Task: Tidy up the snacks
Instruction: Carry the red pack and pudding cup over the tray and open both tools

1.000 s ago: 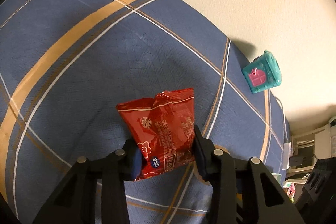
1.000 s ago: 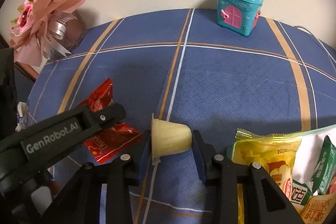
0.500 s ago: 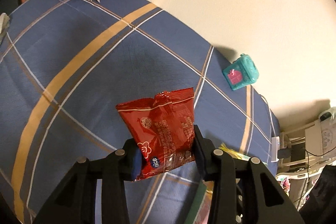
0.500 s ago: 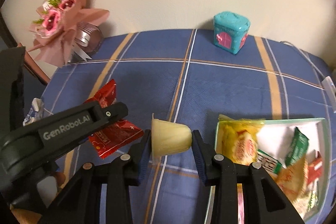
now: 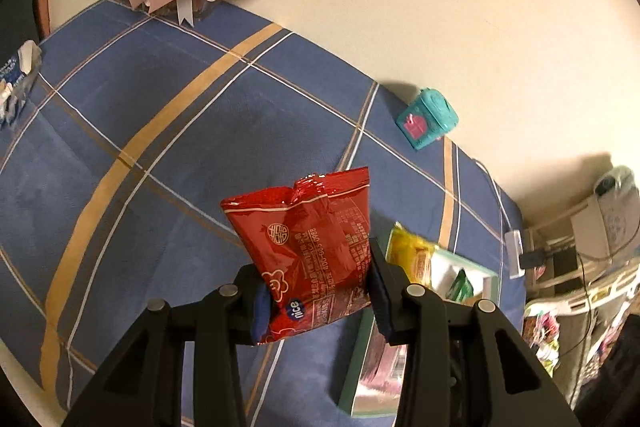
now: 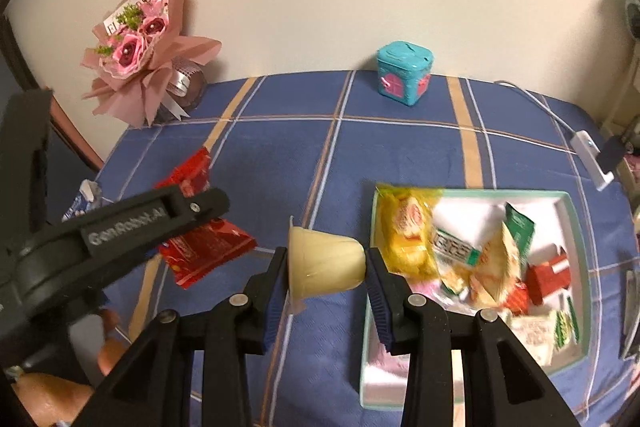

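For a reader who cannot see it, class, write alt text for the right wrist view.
The right tongs grip a pale yellow jelly cup on its side above a blue plaid tablecloth. Right of it lies a white box of mixed snacks; at left, the left tongs hold a red snack packet.

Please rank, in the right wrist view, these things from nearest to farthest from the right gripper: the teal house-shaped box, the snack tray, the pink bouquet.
From the right gripper, which is shut on a jelly cup:
1. Snack tray, just to its right on the cloth.
2. Teal house-shaped box, far back by the wall, slightly right.
3. Pink bouquet, back left corner; not much farther than the box.
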Demonstrator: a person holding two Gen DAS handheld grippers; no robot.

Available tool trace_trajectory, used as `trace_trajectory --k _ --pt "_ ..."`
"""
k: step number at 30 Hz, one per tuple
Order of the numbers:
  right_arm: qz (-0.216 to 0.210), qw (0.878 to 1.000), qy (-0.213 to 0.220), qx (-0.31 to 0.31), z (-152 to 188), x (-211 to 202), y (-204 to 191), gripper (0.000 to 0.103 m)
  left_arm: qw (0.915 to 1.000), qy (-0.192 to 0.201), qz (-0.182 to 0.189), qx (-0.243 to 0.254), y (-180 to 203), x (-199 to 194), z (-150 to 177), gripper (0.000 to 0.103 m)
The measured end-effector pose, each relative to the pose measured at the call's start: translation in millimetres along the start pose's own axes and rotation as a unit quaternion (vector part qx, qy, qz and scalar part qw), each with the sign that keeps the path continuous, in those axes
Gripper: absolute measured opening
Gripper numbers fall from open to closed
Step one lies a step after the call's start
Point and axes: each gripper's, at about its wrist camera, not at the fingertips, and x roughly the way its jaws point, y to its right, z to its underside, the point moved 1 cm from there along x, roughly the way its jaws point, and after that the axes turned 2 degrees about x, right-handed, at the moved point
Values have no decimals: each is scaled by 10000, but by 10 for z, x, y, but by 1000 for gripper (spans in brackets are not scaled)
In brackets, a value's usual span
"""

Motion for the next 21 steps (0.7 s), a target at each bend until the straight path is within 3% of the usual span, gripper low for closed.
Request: trace_trajectory --k 12,21 --pt "268 9994 -213 48 457 -108 198 40 9984 -207 -81 524 251 -17 453 43" --pt "464 9964 -516 494 590 -44 636 40 9953 -397 -106 877 514 71 674 43"
